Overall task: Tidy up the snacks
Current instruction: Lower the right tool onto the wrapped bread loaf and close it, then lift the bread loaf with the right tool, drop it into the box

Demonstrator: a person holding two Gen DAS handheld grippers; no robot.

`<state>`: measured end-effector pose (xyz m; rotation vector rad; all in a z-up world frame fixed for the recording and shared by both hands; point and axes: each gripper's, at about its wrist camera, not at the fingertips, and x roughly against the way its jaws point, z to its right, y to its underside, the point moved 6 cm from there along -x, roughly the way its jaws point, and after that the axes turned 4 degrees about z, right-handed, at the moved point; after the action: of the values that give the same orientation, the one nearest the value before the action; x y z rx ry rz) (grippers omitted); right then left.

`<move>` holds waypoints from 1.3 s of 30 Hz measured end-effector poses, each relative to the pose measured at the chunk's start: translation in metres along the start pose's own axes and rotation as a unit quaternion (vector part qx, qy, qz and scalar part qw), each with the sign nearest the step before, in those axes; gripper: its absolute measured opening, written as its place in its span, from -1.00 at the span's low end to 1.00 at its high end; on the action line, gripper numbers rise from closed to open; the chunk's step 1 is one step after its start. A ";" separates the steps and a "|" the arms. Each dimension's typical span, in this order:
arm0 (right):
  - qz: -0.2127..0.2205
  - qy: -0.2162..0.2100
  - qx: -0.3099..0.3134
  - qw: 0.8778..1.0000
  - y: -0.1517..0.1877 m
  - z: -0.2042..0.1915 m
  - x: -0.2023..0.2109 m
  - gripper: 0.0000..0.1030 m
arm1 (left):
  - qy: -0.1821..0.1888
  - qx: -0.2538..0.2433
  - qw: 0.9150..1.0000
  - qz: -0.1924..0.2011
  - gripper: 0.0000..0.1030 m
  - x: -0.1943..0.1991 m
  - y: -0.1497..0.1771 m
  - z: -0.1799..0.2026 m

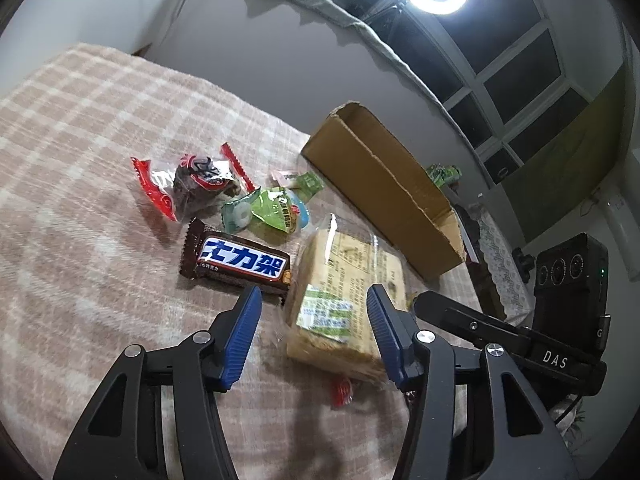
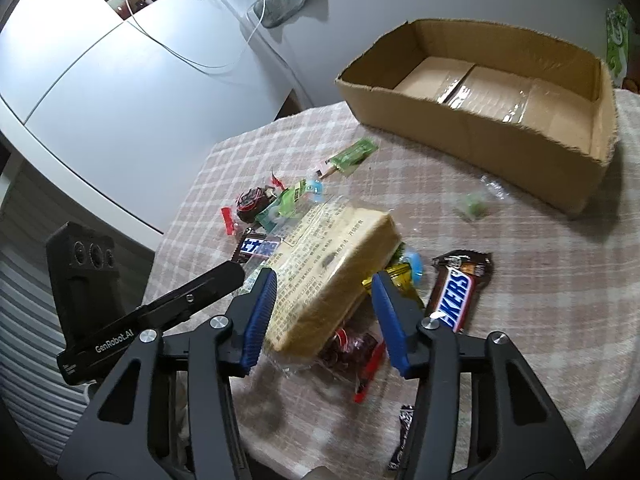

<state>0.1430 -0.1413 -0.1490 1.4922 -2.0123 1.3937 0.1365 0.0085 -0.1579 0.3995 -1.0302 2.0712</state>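
Sorting the snacks has hardly begun, going by what shows. The cardboard box at the far right of the table has nothing in it; only its taped bottom can be seen. Every snack lies outside it on the checked cloth.

Both grippers point down at the same thing: a wrapped slice of bread in a clear bag, near the middle of the pile. The left gripper is about half open, with the near end of the bread between its blue pads. The right pad looks very close to the bag or just touching it, but the left pad stands clear, so it is not holding the bread yet. The right gripper is also about half open around the other end. Its left pad seems to touch the bag and its right pad is apart from it. I would say no grip is made yet.

Left of the bread is a brown chocolate bar. Farther off are a dark cake in a red-edged wrapper and a green packet. To the right lies a second chocolate bar, and a small green sweet sits near the box. Some more snacks are tucked under the bread.

So almost all the work is left: lift the bread, put it in the box, then do the same with all the others.
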 end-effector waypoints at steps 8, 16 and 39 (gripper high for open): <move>-0.014 0.000 -0.016 1.000 -0.005 0.010 -0.017 -0.12 | 0.012 0.002 1.000 -0.024 -0.03 -0.015 0.001 -0.003; -0.025 -0.008 -0.019 0.999 -0.003 0.014 -0.024 -0.20 | 0.025 -0.003 0.999 -0.030 -0.15 -0.019 0.002 0.003; 0.017 -0.004 0.031 0.999 -0.019 -0.017 0.009 -0.22 | 0.027 -0.066 0.997 0.007 -0.19 0.015 -0.008 0.051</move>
<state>0.1498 -0.1332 -0.1247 1.4965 -2.0265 1.4788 0.1297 -0.0211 -0.1134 0.2673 -1.1335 2.0018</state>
